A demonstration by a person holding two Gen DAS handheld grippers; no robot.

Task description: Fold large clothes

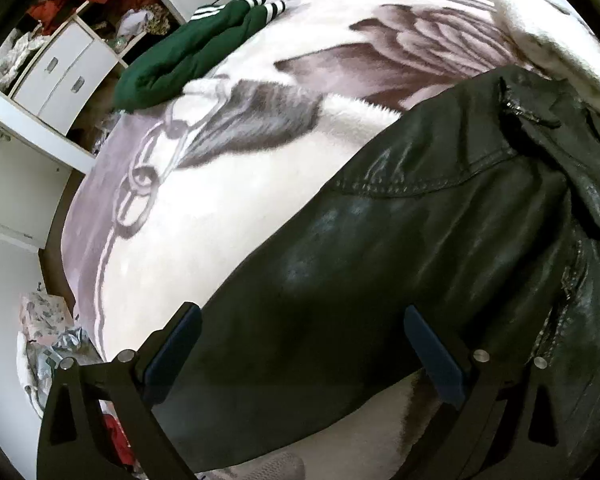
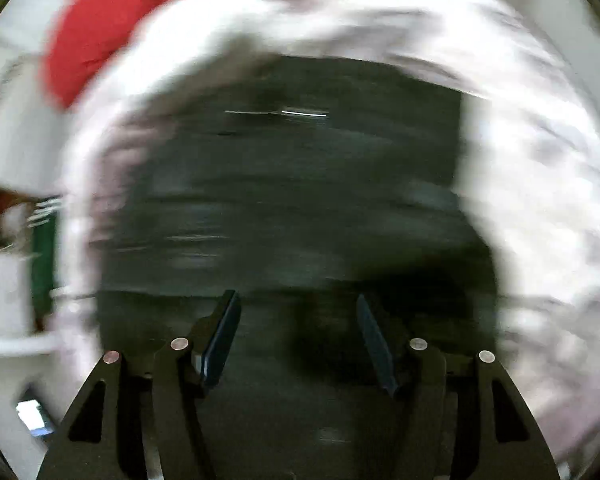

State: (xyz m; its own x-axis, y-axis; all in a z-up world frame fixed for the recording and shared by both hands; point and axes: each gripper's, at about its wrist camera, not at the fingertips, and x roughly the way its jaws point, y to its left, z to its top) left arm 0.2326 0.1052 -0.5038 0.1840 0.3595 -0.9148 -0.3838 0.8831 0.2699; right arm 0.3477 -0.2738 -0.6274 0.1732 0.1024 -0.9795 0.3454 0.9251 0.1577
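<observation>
1. At the far left of the left wrist view stand white cabinets (image 1: 66, 76), their open shelves stuffed with red and mixed clothes.
2. A green garment (image 1: 188, 52) with white-striped cuffs lies bunched at the far edge of the bed, well apart from the jacket.
3. A pale blanket (image 1: 204, 216) printed with a grey winged figure covers the bed.
4. The black leather jacket (image 1: 400, 248) lies on the blanket, running from lower centre up to the right; a stitched seam and a zipper show near its upper right end.
5. The left hand-held gripper (image 1: 302, 356) is released, its fingers spread wide on either side of the jacket's lower part; whether the pads touch the leather cannot be told.
6. The right wrist view is heavily blurred. A red garment (image 2: 96, 28) shows at upper left and a green strip with white stripes at the left edge.
7. The jacket (image 2: 300, 184) fills the centre of that view, with the blanket (image 2: 540, 200) around it.
8. The right hand-held gripper (image 2: 298, 340) is released too, fingers apart above the dark leather and nothing between them.
</observation>
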